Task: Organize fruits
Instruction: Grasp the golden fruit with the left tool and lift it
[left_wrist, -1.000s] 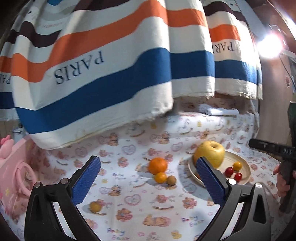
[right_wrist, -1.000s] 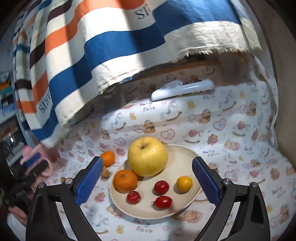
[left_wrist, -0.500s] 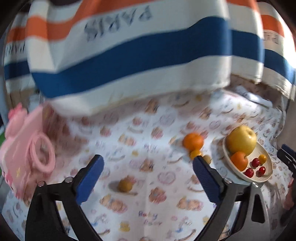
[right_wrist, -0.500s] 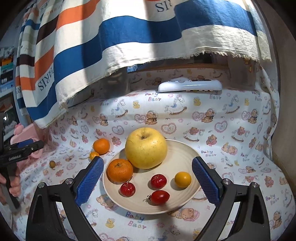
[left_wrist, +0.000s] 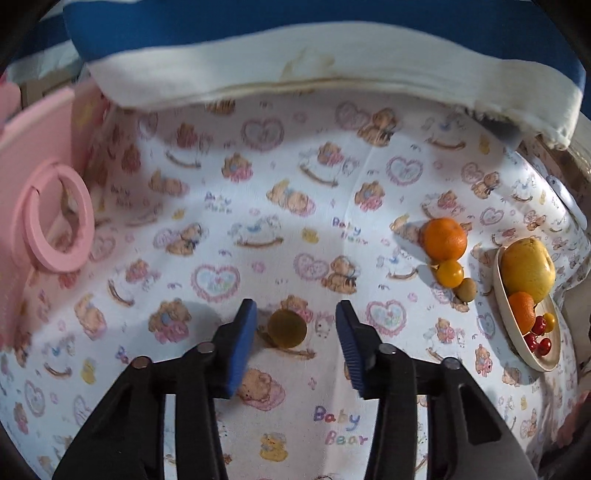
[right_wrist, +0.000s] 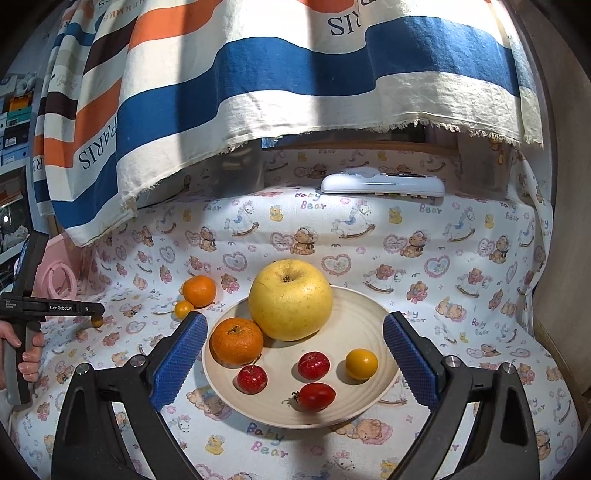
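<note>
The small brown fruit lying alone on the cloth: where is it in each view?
Left wrist: small brown fruit low centre, between the left tool pads.
Right wrist: far left, under that tool's tip.
Shared landmark: loose orange.

left gripper (left_wrist: 293, 328) jaws just been closing around a small brown fruit (left_wrist: 287, 328), not touching yet, plate (left_wrist: 532, 360) of fruit far right

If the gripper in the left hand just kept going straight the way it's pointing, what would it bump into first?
Most likely the small brownish-yellow fruit lying alone on the bear-print cloth. It sits between the left gripper's blue fingers, which have just been closing but do not touch it yet. Depth is hard to judge.
</note>
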